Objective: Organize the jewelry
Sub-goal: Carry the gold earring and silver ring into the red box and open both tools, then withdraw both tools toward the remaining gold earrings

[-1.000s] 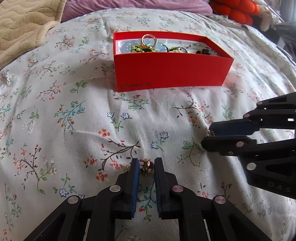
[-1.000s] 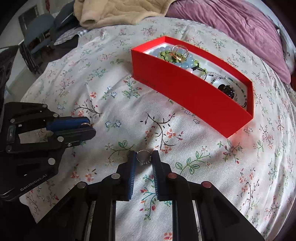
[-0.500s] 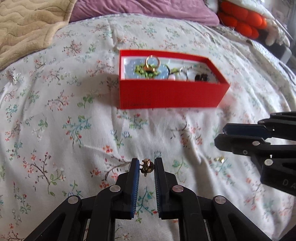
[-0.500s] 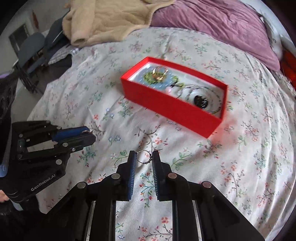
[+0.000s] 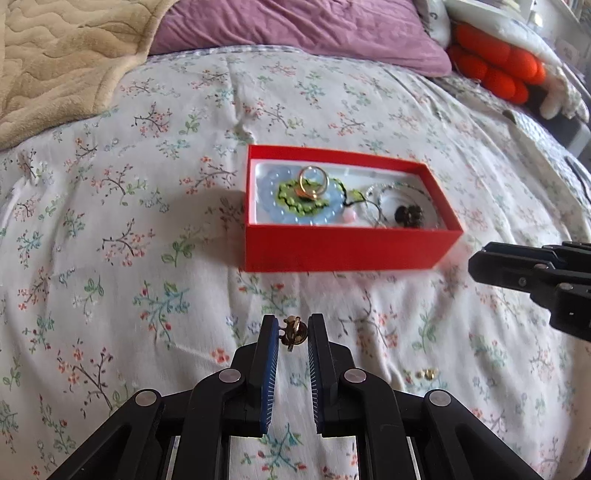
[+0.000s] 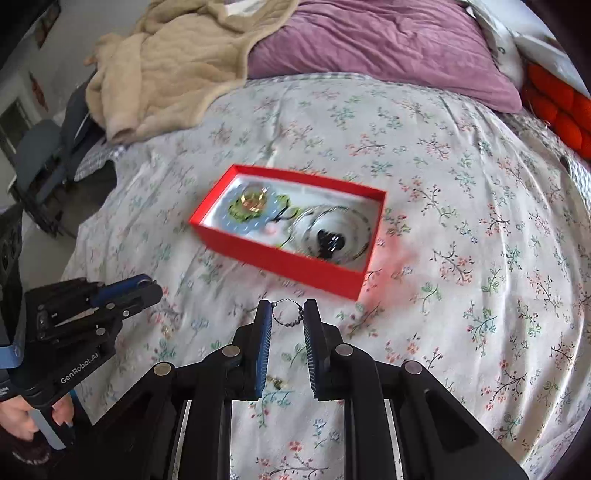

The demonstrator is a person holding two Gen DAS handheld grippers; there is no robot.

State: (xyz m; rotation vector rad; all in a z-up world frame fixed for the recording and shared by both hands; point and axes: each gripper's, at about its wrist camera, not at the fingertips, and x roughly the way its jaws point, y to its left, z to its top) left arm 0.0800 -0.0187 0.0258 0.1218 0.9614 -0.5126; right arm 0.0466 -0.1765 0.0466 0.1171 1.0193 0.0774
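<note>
A red box [image 5: 347, 251] lies on the floral bedspread, also in the right wrist view [image 6: 280, 254]. It holds a blue and green beaded bracelet [image 5: 306, 201], a gold ring [image 5: 313, 180] and silver chains with a dark pendant [image 5: 408, 215]. My left gripper [image 5: 291, 328] is shut on a small gold earring [image 5: 292, 333], held above the bed in front of the box. My right gripper [image 6: 287, 312] is shut on a small silver beaded ring [image 6: 288, 313], also raised in front of the box. Another small gold earring [image 5: 425, 374] lies on the bedspread [image 5: 147, 258], also in the right wrist view [image 6: 276, 381].
A beige blanket [image 5: 62, 62] lies at the back left and a purple pillow [image 5: 295, 26] at the back. An orange cushion [image 5: 498, 66] is at the back right. A chair with clothes [image 6: 48, 155] stands beside the bed's left edge.
Both grippers have risen and pulled back from the bedspread with their pieces. The box now looks farther away and lower in both views. The loose gold earring has come into view.
</note>
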